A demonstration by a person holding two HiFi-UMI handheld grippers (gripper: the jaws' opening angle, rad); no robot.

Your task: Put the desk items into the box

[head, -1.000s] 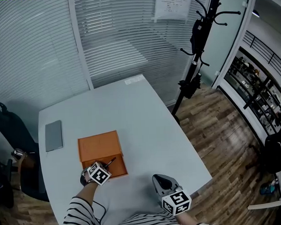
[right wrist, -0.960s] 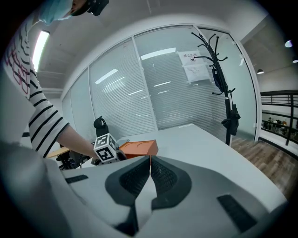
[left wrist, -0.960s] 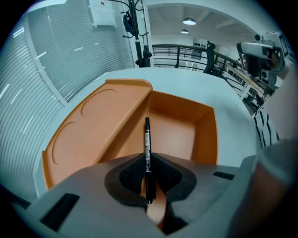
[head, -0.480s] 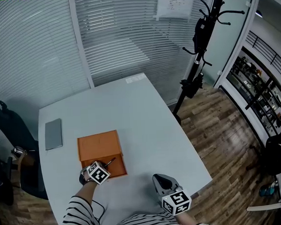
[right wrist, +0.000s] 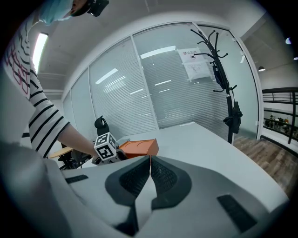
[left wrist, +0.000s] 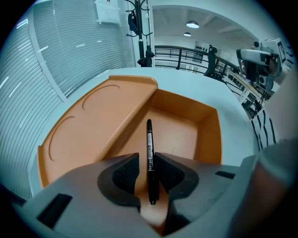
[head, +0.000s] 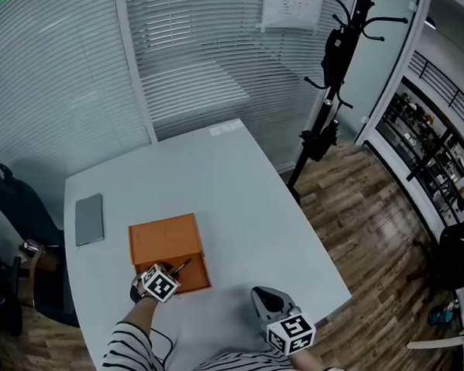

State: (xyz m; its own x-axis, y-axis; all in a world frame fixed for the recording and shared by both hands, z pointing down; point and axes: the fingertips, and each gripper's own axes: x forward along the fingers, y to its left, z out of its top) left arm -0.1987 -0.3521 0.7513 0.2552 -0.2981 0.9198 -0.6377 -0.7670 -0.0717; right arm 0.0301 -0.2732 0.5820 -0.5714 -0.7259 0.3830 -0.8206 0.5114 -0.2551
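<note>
An open orange box [head: 167, 251] lies on the white desk [head: 217, 189], its lid [left wrist: 93, 121] flat to the left and its tray [left wrist: 181, 130] to the right. My left gripper [head: 165, 276] hangs over the tray's near end, shut on a black marker pen [left wrist: 150, 162] whose tip points into the tray [head: 191, 273]. My right gripper [head: 271, 301] is at the desk's near edge, shut and empty; in the right gripper view [right wrist: 150, 160] its jaws meet, and the box [right wrist: 138, 148] and the left gripper's marker cube [right wrist: 107, 146] show beyond.
A grey notebook [head: 88, 221] lies on the desk's left side. A black chair [head: 17, 223] stands left of the desk, a coat stand [head: 327, 75] to its right. Blinds line the glass walls behind.
Nothing has visibly changed; both grippers hold their places, the left one still holding the pen over the box.
</note>
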